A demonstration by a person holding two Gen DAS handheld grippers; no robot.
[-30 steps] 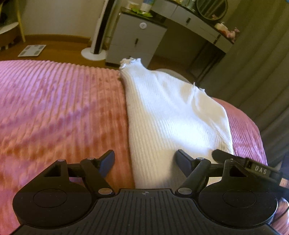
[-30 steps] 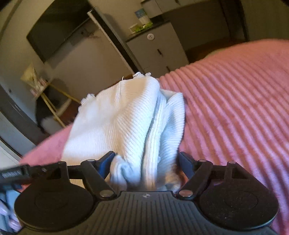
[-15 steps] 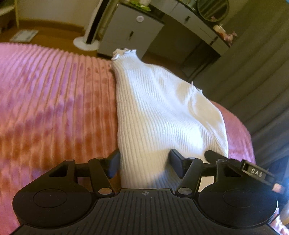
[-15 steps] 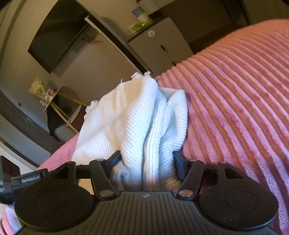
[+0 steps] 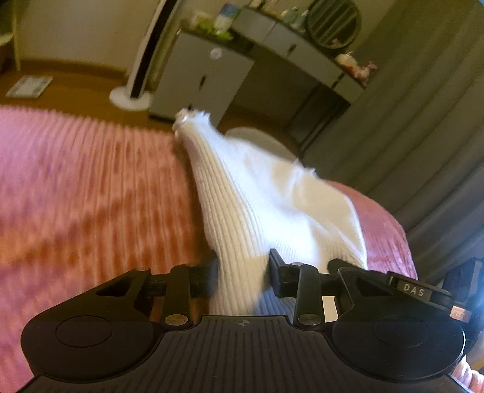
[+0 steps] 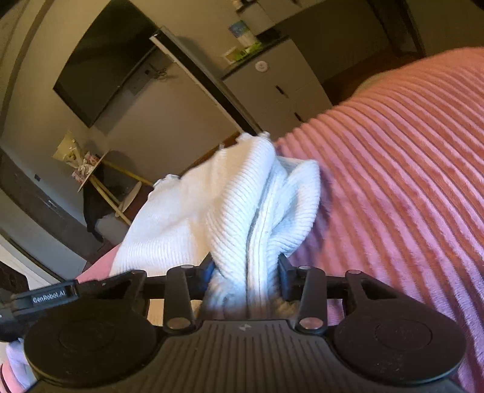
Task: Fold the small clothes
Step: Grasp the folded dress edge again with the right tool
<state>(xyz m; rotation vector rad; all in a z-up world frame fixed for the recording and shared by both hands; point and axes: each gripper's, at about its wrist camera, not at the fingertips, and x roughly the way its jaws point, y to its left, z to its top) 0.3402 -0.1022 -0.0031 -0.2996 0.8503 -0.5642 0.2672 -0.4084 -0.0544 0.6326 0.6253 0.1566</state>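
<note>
- Sweater (image 5: 266,196), white ribbed knit, lies along a pink ribbed bedspread (image 5: 90,205), its near hem lifting off the cover while the far end trails towards the bed's edge.
- Left gripper (image 5: 242,272) has just been closing; its fingers now pinch one near corner of the hem.
- Right gripper (image 6: 245,269) has likewise been closing and pinches a bunched, thicker wad of knit at the other corner.
- It looks soft, light and stretchy, likely to sag between the grips; hem corners seem the sensible hold.
- Plush cover probably drags on the knit.
- Grey cabinet (image 5: 199,75), round mirror (image 5: 332,24) and curtains (image 5: 423,121) stand beyond.
</note>
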